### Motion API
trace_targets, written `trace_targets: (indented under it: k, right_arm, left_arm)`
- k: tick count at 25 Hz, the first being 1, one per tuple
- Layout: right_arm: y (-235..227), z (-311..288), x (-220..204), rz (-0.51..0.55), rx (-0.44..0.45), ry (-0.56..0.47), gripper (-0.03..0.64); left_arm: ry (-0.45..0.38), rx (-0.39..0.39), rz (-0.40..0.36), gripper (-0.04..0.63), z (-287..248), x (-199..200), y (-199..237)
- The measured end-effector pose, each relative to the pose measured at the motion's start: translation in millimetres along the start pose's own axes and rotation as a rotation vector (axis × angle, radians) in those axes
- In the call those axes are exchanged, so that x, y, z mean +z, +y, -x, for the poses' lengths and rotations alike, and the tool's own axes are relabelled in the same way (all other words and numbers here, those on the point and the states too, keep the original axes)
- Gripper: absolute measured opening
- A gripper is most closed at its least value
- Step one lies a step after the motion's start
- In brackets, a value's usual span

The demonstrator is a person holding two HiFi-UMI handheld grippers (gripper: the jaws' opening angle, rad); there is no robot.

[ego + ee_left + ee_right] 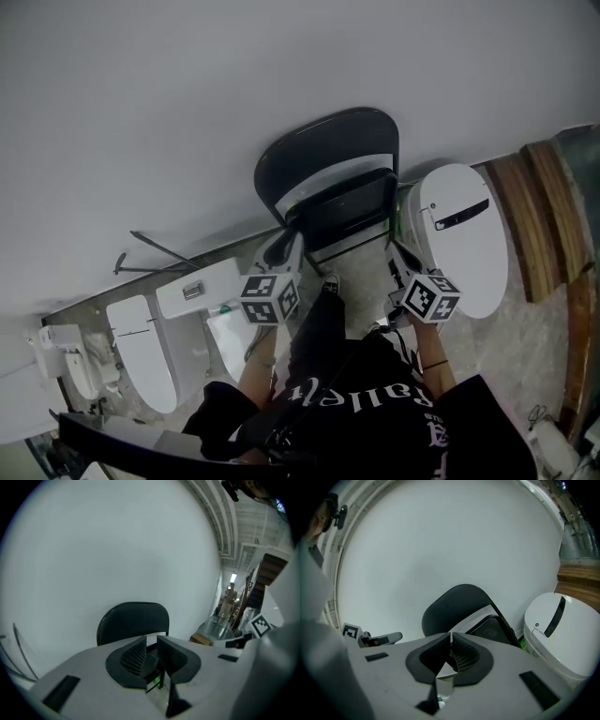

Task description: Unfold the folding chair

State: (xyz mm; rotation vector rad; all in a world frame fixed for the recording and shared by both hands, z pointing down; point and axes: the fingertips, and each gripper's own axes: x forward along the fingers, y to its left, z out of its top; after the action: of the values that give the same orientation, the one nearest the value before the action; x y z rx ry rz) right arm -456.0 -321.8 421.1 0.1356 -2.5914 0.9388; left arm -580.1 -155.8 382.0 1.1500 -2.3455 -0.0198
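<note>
The folding chair (328, 173) stands folded against the white wall (187, 112) ahead of me, just beside a white toilet (464, 234). My left hand-held gripper (151, 644) is narrowly parted on nothing. My right hand-held gripper (450, 638) is closed and empty.

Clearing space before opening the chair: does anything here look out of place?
Nothing looks damaged or spilled. The folded chair leans on the wall, hemmed in by a white toilet to its right and more toilets to its left.

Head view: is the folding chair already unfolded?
No, the folding chair leans against the wall with its seat folded up flat.
</note>
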Motion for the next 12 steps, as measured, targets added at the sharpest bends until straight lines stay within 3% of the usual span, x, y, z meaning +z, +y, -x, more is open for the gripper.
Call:
trace_targets:
  k: [3,8,10,12]
  right_arm:
    - [0.0,-29.7,8.2,-0.014,-0.054,-0.018,0.025]
    - [-2.9,-66.7,17.7,-0.02,-0.11,-0.007,0.025]
    - [-5.5,-77.6,17.7,-0.024,-0.136,0.004,0.025]
    - [-7.3,-91.1,15.0,-0.028,-0.146,0.022,0.025]
  left_arm:
    - [0.035,-0.086,-0.001,0.067,-28.9,19.2,24.5]
    - [0.077,-0.193,0.203,0.067,-84.4,28.2,42.1]
    - [0.078,-0.194,0.206,0.067,-95.9,33.4,49.7]
    - [0.076,-0.186,0.14,0.069,-102.0,45.4,59.9]
